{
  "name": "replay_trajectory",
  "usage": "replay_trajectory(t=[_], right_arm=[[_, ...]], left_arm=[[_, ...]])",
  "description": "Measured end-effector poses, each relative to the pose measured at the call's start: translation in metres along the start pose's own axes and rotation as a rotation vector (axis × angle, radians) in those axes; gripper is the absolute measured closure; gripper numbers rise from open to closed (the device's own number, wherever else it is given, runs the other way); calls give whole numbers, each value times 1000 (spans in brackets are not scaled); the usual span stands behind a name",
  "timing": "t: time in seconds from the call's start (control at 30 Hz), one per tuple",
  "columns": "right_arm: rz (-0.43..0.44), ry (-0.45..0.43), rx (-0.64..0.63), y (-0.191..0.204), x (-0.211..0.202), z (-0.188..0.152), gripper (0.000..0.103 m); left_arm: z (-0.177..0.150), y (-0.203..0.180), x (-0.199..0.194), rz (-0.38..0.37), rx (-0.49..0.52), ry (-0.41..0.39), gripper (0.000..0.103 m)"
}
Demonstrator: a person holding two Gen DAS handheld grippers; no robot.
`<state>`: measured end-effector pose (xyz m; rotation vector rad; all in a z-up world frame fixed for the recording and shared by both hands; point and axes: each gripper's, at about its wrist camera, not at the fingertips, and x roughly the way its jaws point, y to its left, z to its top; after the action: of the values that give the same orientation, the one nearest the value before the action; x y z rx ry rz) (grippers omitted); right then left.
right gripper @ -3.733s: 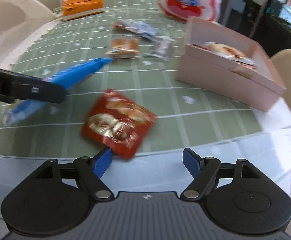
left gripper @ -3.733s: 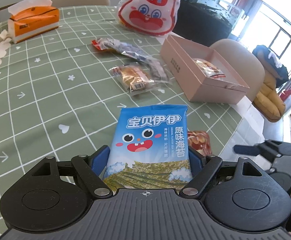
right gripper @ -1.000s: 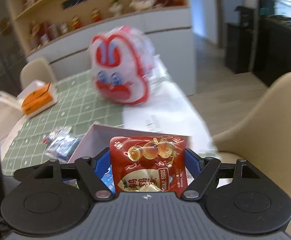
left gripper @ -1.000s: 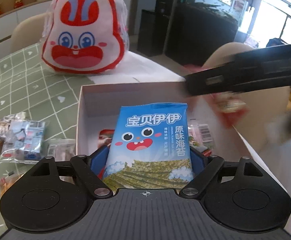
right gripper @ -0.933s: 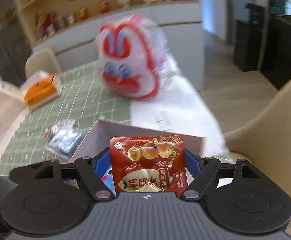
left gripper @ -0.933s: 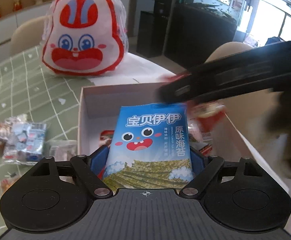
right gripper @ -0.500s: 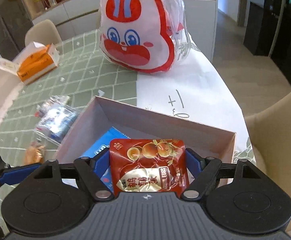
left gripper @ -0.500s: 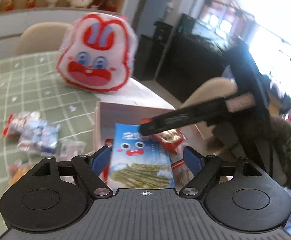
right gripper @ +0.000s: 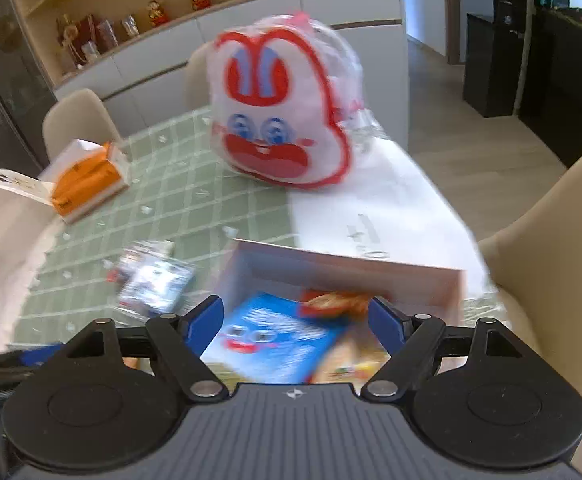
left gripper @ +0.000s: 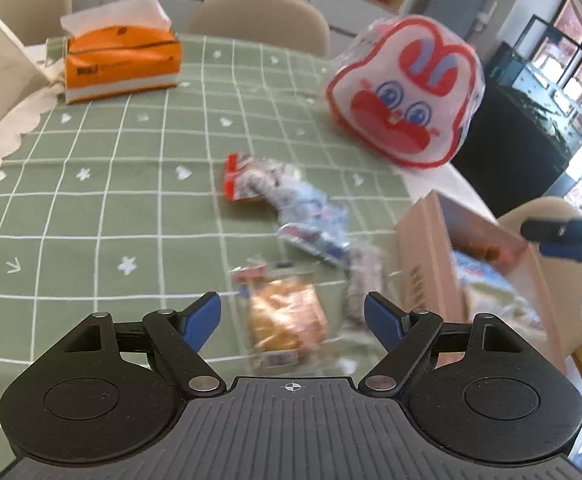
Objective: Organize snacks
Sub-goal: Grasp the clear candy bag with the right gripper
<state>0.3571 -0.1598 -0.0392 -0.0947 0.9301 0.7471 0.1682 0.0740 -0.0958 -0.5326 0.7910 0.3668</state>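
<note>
1. Now the left gripper point(left gripper: 293, 316) hangs over a surface under a green checked cloth point(left gripper: 91, 208); its blue fingers point(left gripper: 201, 320) stand wide apart, easing slightly inward, with nothing held between them.
2. Just beyond those fingers lies a clear packet of golden pastry point(left gripper: 285, 318), and farther off sits a loose cluster of small wrapped snacks point(left gripper: 291, 204).
3. To the right stands an open pink box point(left gripper: 423, 264), with a blue packet blurred inside it.
4. Far left on the cloth is an orange tissue pack point(left gripper: 121, 62); far right is a bag printed with a red rabbit face point(left gripper: 405, 94).
5. Meanwhile the right gripper point(right gripper: 297, 322) hovers above the pink box point(right gripper: 347, 264), fingers spread wide and empty.
6. Inside the box, a blue seaweed packet point(right gripper: 275, 342) lies near the camera, with a red egg packet point(right gripper: 337, 302) at its far right corner.
</note>
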Motion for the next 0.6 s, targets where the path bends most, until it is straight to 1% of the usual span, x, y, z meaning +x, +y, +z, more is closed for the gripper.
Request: replay_trajectory(t=[0.1,0.17,0.23,0.3,0.37,0.5,0.57,0.6], right_arm=[[30,16,-43,41,11,2,23],[33,25,-79,71,24,4,23],[35,34,-108,100,44,8,23],[19,46,-116,126,69,11,23],[-21,69,-107,143,102,15,23],[-152,98,-104,157,154,16,23],[-189,127,-96,155,173,13,23],[-188,141,-84,152,178,11,23]], left_arm=[[-4,13,-1,12,27,17,23],[-7,24,-4,22,43,29,26],[-12,37,-11,21,45,37,26],[-17,49,-18,11,36,44,27],[-21,61,-24,-12,20,49,27],[-27,81,-39,-35,12,51,27],[-31,93,-48,-37,10,48,27],[-32,98,-52,-37,6,47,27]])
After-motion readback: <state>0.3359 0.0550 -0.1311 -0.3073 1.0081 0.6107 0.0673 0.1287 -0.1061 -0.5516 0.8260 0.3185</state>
